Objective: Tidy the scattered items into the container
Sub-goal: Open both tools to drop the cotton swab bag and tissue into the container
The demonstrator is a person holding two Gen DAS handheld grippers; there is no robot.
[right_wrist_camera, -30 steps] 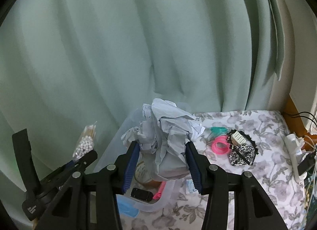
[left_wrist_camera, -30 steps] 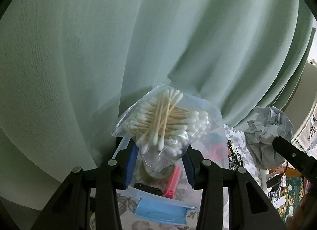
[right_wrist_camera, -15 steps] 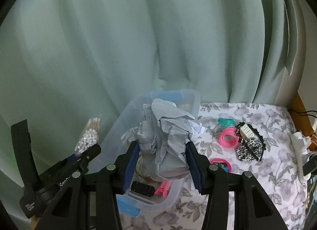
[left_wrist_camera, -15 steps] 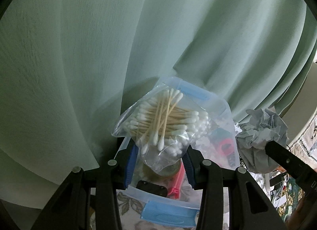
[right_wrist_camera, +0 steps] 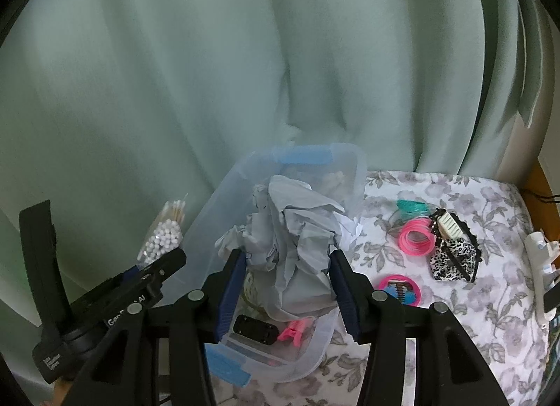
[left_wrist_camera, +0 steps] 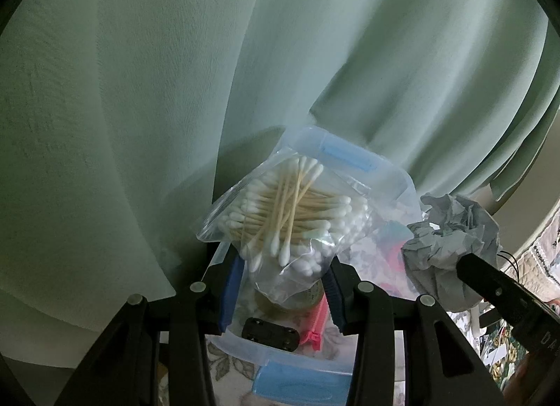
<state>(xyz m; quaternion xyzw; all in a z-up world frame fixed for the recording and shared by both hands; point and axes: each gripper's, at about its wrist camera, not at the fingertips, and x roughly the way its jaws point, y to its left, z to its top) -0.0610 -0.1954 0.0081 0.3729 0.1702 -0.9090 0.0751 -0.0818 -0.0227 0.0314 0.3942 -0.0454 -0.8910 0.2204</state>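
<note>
My left gripper (left_wrist_camera: pixel 281 292) is shut on a clear bag of cotton swabs (left_wrist_camera: pixel 290 224) and holds it above the clear plastic container with blue latches (left_wrist_camera: pixel 402 175). My right gripper (right_wrist_camera: pixel 285 287) is shut on a crumpled grey paper ball (right_wrist_camera: pixel 294 241), held over the same container (right_wrist_camera: pixel 357 168). The swab bag also shows in the right wrist view (right_wrist_camera: pixel 164 234), and the paper ball in the left wrist view (left_wrist_camera: pixel 451 241). Inside the container lie a black clip (right_wrist_camera: pixel 255 329), a pink clip (right_wrist_camera: pixel 295 329) and a round tin, mostly hidden.
On the floral cloth (right_wrist_camera: pixel 472 318) right of the container lie pink hair ties (right_wrist_camera: pixel 418 236), teal hair ties (right_wrist_camera: pixel 411 206), a leopard-print hair claw (right_wrist_camera: pixel 453 259) and a pink round item (right_wrist_camera: pixel 400 288). A green curtain (right_wrist_camera: pixel 245 56) hangs close behind. A white power strip (right_wrist_camera: pixel 540 262) sits at far right.
Both grippers have tilted downward, so more of the container and the cloth shows. Both still hold their items over the container.
</note>
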